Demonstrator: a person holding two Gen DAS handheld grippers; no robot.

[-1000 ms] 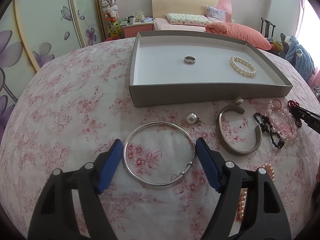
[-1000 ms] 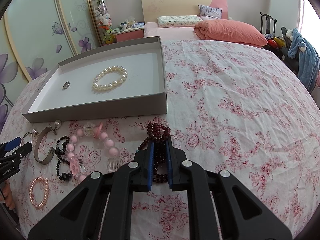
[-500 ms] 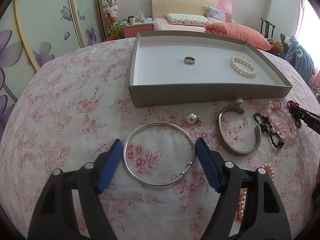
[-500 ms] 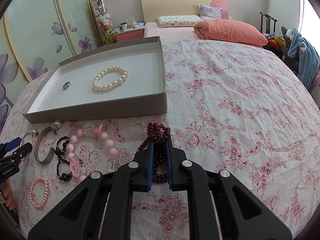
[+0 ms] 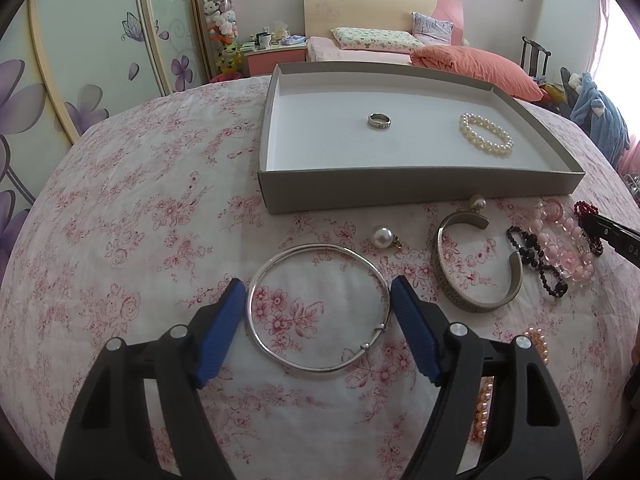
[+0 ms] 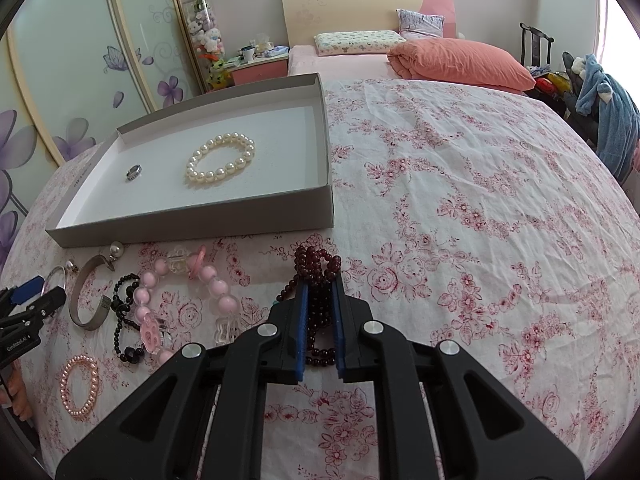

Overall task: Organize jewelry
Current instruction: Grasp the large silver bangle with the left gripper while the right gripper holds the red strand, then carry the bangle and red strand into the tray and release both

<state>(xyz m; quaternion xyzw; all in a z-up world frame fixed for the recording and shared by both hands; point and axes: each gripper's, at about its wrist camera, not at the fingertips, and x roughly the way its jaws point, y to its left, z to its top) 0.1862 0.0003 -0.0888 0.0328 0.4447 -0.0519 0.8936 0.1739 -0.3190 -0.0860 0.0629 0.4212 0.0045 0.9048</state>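
Observation:
A grey tray point(image 5: 420, 188) point(image 6: 192, 226) lies on the floral cloth and holds a silver ring point(image 5: 379, 121) point(image 6: 133, 172) and a white pearl bracelet point(image 5: 485, 139) point(image 6: 220, 159). My left gripper point(image 5: 318, 300) is open, its blue pads either side of a thin silver bangle point(image 5: 320, 307) that lies flat on the cloth. My right gripper point(image 6: 319, 286) is shut on a dark red bead bracelet point(image 6: 316, 264), which rests on the cloth in front of the tray's near right corner.
Loose on the cloth near the tray: a pearl earring point(image 5: 382, 237), a wide silver cuff point(image 5: 476, 256) point(image 6: 86, 298), a black bead bracelet point(image 5: 536, 260) point(image 6: 124, 320), a pink bead bracelet point(image 5: 568, 248) point(image 6: 188, 288), a small pink pearl bracelet point(image 6: 79, 386). A bed stands behind.

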